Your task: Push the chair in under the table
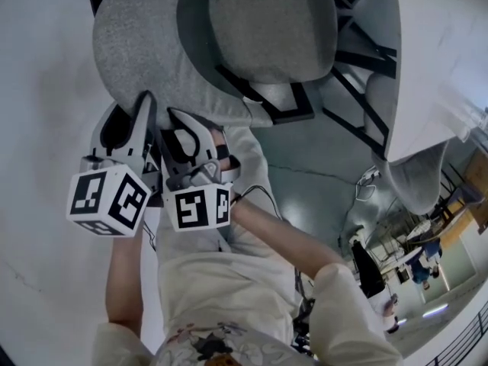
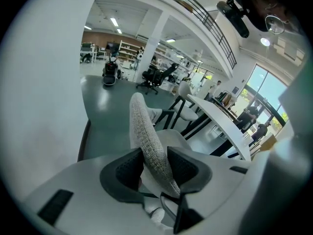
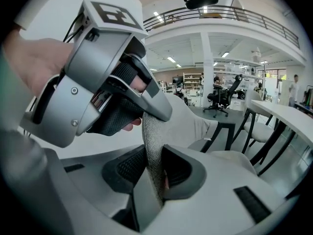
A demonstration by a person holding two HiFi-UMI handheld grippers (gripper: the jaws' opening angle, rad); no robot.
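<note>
While snug within left fingers (image 2: 122,169) and right fingers (image 3: 128,166), chair backrest (image 1: 141,48).

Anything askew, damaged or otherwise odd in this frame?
Nothing stands out. The grey chair stands upright near the white table, not yet pushed in. The left gripper and right gripper clamp the top edge of its backrest side by side.

This is a big open-plan office or lab hall: a long white table (image 2: 220,121) with a grey padded chair (image 1: 267,29), black swivel chairs (image 2: 155,77) on a smooth grey-green floor (image 2: 105,111), shelving (image 2: 128,50) at the back, strip ceiling lights (image 2: 116,22), white columns (image 3: 208,62), a railed mezzanine (image 3: 234,11), tall windows (image 2: 261,89), and people (image 2: 250,115) standing in the distance.
</note>
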